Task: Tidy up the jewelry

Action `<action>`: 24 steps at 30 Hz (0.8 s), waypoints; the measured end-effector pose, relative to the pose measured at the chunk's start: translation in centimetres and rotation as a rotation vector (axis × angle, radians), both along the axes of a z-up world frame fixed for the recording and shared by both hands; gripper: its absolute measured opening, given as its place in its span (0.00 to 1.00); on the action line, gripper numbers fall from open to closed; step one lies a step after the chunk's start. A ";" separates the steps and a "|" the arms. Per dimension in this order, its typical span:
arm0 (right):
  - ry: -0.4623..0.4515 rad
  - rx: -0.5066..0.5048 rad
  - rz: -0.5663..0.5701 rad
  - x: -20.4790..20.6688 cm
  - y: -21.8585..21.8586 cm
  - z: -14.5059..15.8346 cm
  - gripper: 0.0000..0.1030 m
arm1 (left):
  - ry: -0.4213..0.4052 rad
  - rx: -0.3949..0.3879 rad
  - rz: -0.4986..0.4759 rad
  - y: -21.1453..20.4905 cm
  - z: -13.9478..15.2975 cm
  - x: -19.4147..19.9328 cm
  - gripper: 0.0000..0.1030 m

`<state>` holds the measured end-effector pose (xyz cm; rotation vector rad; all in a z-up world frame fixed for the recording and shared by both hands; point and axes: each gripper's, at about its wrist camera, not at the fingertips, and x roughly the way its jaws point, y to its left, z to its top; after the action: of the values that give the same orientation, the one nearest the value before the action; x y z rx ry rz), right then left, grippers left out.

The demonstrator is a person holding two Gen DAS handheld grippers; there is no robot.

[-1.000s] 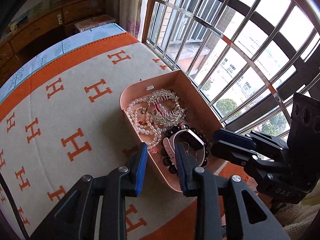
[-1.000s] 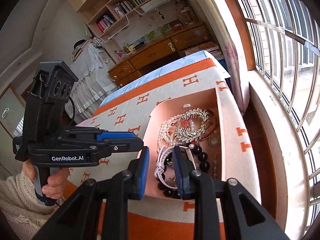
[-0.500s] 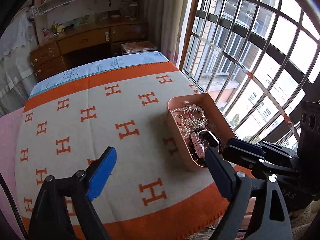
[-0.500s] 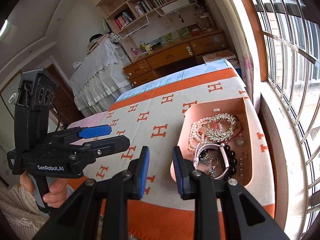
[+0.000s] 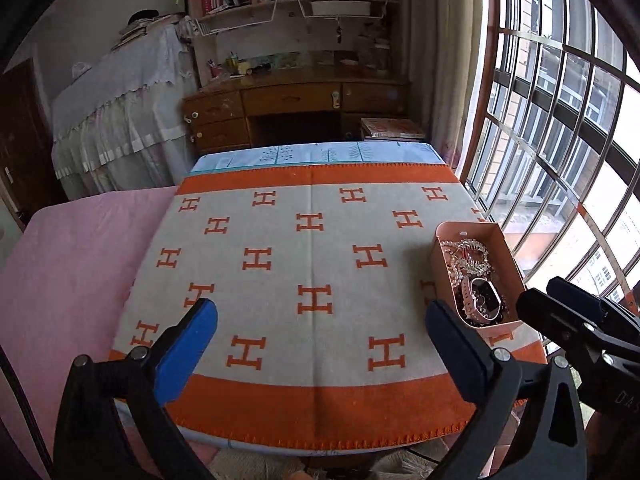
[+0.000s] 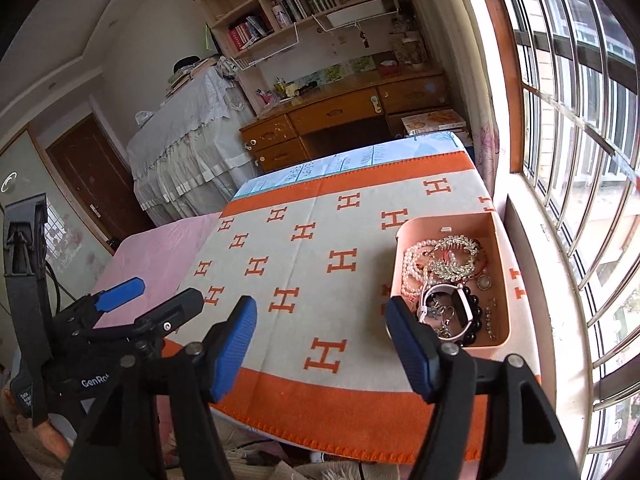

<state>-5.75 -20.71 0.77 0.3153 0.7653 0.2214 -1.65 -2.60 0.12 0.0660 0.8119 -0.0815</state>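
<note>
Now | left gripper [image 5: 320, 334] opening, empty | right gripper [image 6: 320, 338] opening, empty | jewelry tray [image 6: 502, 280] beside right finger

Black plastic left gripper [image 5: 320, 344] with blue ribbed pads [image 5: 186, 350], silver screws; lower left, white "GenRo" lettering; right gripper [image 6: 320, 344] matches, cream knit sleeve [image 6: 24, 446].

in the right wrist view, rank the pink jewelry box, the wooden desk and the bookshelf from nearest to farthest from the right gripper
From the right gripper, whose empty jaws are opening:
1. Pink jewelry box, just ahead beside its right finger, on the orange blanket by the window.
2. Wooden desk, beyond the blanket's far end against the wall.
3. Bookshelf, mounted above the desk, farthest.
</note>
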 end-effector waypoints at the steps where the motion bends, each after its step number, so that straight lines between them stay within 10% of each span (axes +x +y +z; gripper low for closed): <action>1: -0.010 -0.017 -0.007 -0.4 0.3 0.4 0.69 | 0.004 0.007 0.019 0.0 0.3 -0.3 0.99; 24: -0.078 -0.108 -0.064 -2.3 1.2 3.5 0.75 | -0.043 -0.010 0.066 -0.6 2.2 -2.5 0.99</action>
<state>-8.04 -19.46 4.28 0.2277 0.6867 0.1309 -4.13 -3.18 2.31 0.0320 0.7703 -0.0219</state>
